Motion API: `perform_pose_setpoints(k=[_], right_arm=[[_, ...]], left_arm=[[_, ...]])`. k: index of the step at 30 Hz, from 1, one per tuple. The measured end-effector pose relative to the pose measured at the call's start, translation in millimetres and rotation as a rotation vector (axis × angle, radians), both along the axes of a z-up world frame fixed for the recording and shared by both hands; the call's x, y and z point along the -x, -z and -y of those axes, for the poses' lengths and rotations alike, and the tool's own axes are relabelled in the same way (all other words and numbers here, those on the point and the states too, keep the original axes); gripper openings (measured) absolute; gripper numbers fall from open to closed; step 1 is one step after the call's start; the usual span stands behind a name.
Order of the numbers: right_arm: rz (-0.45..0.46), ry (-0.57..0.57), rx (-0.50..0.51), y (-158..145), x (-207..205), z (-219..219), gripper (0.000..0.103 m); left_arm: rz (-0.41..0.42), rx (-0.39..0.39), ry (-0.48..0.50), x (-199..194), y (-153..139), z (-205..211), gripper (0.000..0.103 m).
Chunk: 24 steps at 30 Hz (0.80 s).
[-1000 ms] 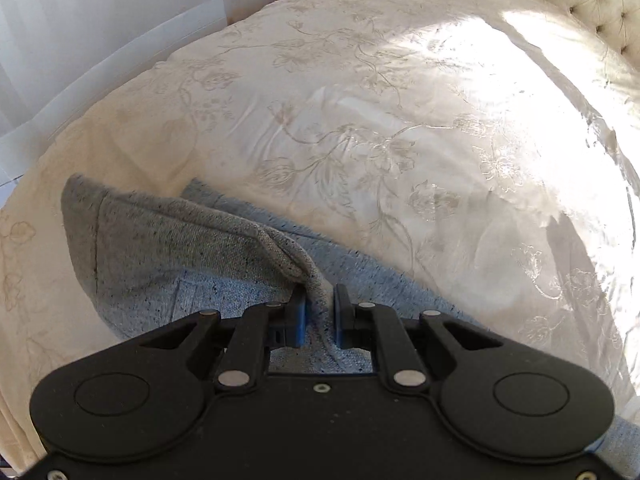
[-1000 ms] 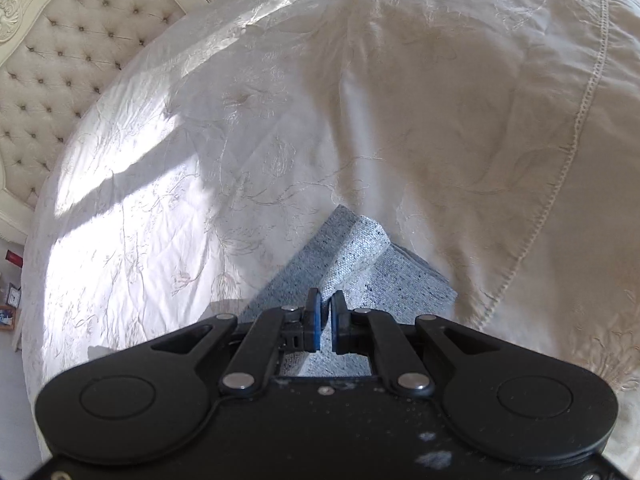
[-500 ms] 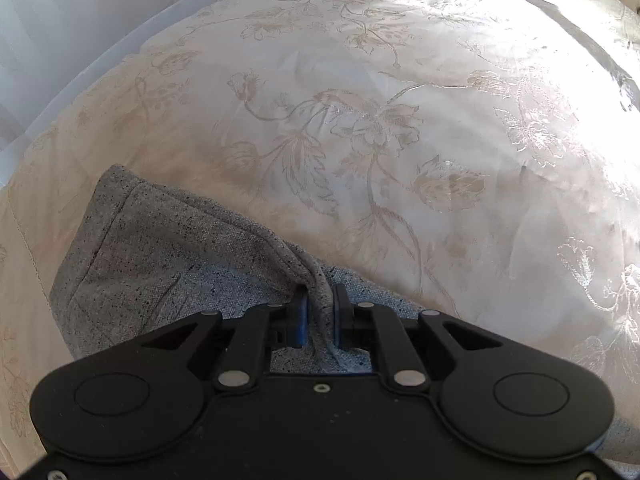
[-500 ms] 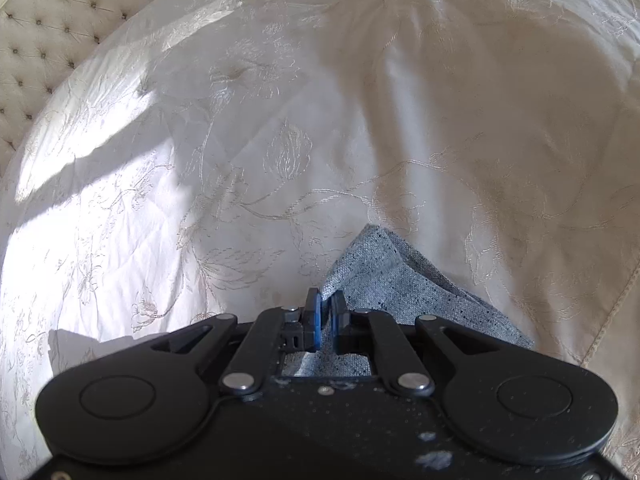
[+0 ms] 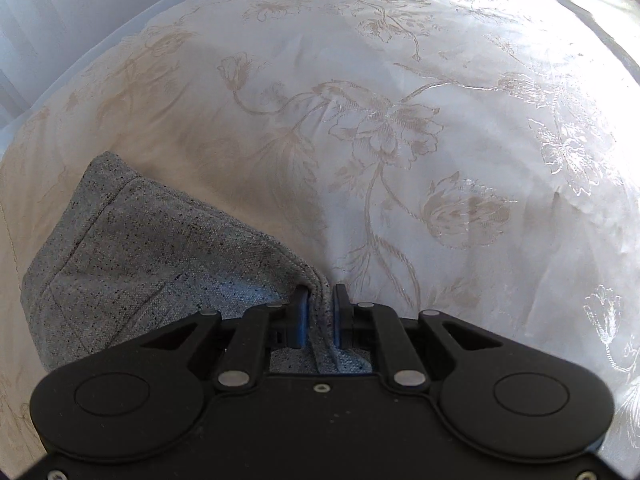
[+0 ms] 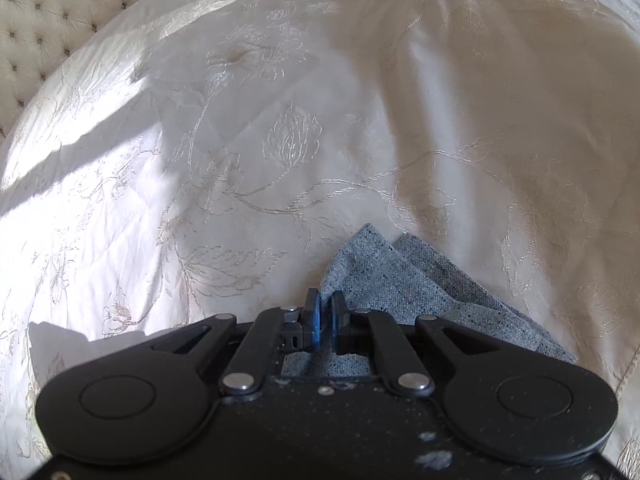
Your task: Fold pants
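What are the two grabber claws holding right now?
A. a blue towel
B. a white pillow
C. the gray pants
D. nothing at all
C: the left gripper and the right gripper are each shut on a bunched edge of the gray pants, which lie on the cream flowered bedspread.

A cream bedspread embroidered with flowers is seen, lit by sun in patches; a tufted headboard is seen behind it
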State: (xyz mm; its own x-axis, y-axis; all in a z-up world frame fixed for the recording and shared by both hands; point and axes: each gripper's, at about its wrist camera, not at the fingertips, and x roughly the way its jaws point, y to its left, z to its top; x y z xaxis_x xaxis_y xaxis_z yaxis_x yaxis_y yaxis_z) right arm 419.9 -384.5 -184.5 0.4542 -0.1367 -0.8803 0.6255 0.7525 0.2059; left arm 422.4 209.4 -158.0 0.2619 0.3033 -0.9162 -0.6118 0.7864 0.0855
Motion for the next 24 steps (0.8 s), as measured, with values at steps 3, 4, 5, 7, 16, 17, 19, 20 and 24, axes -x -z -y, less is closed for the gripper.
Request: perform_pose_setpoints(k=[3, 4, 5, 7, 16, 17, 19, 20, 24], right_arm=[[0.003, -0.04, -0.021, 0.8, -2.7, 3.1, 0.012], [0.022, -0.039, -0.025, -5.6, -0.4, 6.1, 0.013], [0.051, -0.039, -0.03, -14.5, 4.8, 9.1, 0.018], [0.111, -0.046, -0.025, -35.9, 18.9, 15.9, 0.021], [0.09, -0.135, 0.032, -67.4, 90.8, 38.4, 0.024], [0.074, -0.134, 0.034, -62.7, 97.5, 40.8, 0.024], [0.044, -0.118, 0.034, -49.3, 109.4, 46.2, 0.024], [0.03, -0.111, 0.034, -44.2, 113.2, 49.3, 0.024], [0.0, -0.164, 0.06, -32.3, 122.3, 57.9, 0.024]], left_arm=[[-0.025, -0.032, 0.048, -2.4, -1.6, 5.1, 0.022], [-0.023, -0.04, 0.062, -1.7, -4.8, 5.9, 0.025], [-0.012, -0.045, 0.071, 0.0, -8.9, 6.0, 0.025], [0.032, -0.059, 0.076, 4.4, -19.8, 4.9, 0.027], [0.125, -0.22, 0.241, -3.5, -72.4, 29.6, 0.027], [0.133, -0.204, 0.251, 4.4, -78.4, 35.6, 0.027], [0.139, -0.171, 0.294, 24.0, -86.4, 53.6, 0.027], [0.134, -0.163, 0.319, 35.3, -88.3, 64.1, 0.027], [0.089, -0.13, 0.423, 87.9, -82.7, 114.0, 0.027]])
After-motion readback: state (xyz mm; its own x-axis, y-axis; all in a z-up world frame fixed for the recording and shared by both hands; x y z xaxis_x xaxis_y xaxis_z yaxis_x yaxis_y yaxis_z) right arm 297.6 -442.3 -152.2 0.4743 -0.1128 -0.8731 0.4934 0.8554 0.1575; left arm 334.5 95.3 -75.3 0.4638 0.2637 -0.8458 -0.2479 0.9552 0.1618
